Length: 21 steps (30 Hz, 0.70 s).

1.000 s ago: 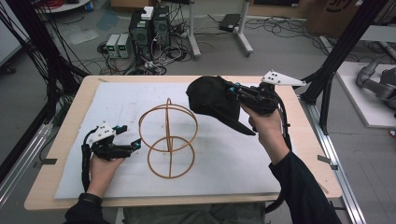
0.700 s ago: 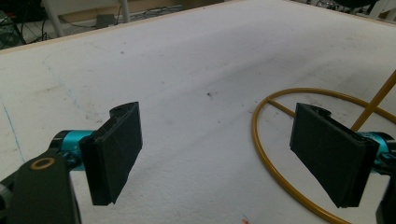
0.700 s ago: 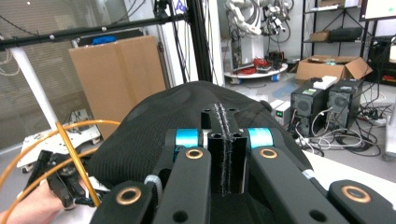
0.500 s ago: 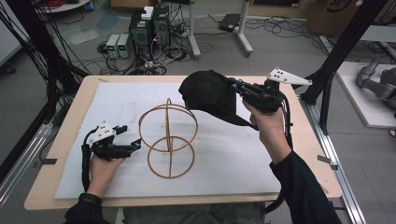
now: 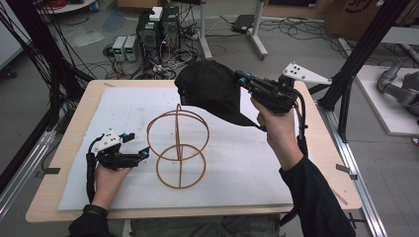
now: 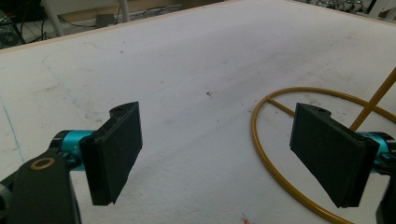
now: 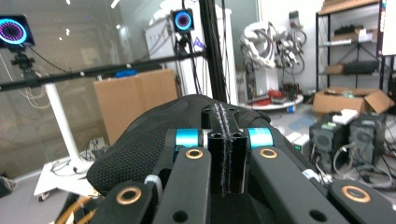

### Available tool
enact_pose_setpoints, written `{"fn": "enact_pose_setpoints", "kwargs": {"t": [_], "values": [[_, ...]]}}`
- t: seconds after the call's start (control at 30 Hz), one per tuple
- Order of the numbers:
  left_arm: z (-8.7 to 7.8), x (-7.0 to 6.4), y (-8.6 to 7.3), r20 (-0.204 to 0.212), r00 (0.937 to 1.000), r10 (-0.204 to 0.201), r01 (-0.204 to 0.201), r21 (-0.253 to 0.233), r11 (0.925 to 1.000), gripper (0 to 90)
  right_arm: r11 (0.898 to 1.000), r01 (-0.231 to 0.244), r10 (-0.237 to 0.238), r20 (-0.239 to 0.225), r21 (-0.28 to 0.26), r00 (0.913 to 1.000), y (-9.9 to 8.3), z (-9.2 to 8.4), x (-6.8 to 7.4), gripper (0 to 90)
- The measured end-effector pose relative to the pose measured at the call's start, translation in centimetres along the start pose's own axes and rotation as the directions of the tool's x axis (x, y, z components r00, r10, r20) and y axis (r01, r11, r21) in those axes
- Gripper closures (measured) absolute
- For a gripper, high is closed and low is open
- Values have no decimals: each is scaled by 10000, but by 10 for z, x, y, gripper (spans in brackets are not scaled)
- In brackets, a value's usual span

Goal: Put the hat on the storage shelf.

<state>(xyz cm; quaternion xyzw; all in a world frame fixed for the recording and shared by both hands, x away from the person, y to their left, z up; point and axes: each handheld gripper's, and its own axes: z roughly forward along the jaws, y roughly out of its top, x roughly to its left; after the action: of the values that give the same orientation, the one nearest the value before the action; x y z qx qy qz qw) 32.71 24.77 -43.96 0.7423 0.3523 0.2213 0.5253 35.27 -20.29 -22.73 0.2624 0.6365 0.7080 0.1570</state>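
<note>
Step in hand, as judged: setting the black cap (image 5: pixel 210 94) on the gold wire stand (image 5: pixel 178 145). The cap hangs in the air at upper centre of the high view, above and just behind the stand's top ring, not touching it.

To do this well, the crown opening should be brought level over the upper ring before lowering; the stand looks light and could tip if the brim catches a wire.

The right gripper (image 5: pixel 243 79) has its jaws pinched flat on the cap's fabric, as seen in the right gripper view. The right forearm is raised from the lower right, gripper pointing left.

The left gripper (image 5: pixel 137 154) rests low on the worktop (image 5: pixel 74 128) at lower left, jaws wide apart and empty, aimed at the stand's base ring and near it.
</note>
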Motion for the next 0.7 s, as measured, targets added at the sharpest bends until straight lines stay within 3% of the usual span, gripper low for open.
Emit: {"fn": "enact_pose_setpoints", "kwargs": {"t": [0.37, 0.47, 0.7], "values": [[-3, 1, -1, -60, 10000, -39, 39, -13, 10000, 170, 9984, 158, -220, -1171, -541, 9929, 8, 23, 35, 900], [-4, 1, -2, -57, 10000, -17, 17, -16, 10000, 170, 9984, 364, -429, -1623, -429, 9858, 6, 26, 45, 900], [-4, 1, -2, -72, 10000, -42, 42, -2, 10000, 170, 9967, 797, -816, -2130, -176, 9736, -4, 24, 58, 900]]}}
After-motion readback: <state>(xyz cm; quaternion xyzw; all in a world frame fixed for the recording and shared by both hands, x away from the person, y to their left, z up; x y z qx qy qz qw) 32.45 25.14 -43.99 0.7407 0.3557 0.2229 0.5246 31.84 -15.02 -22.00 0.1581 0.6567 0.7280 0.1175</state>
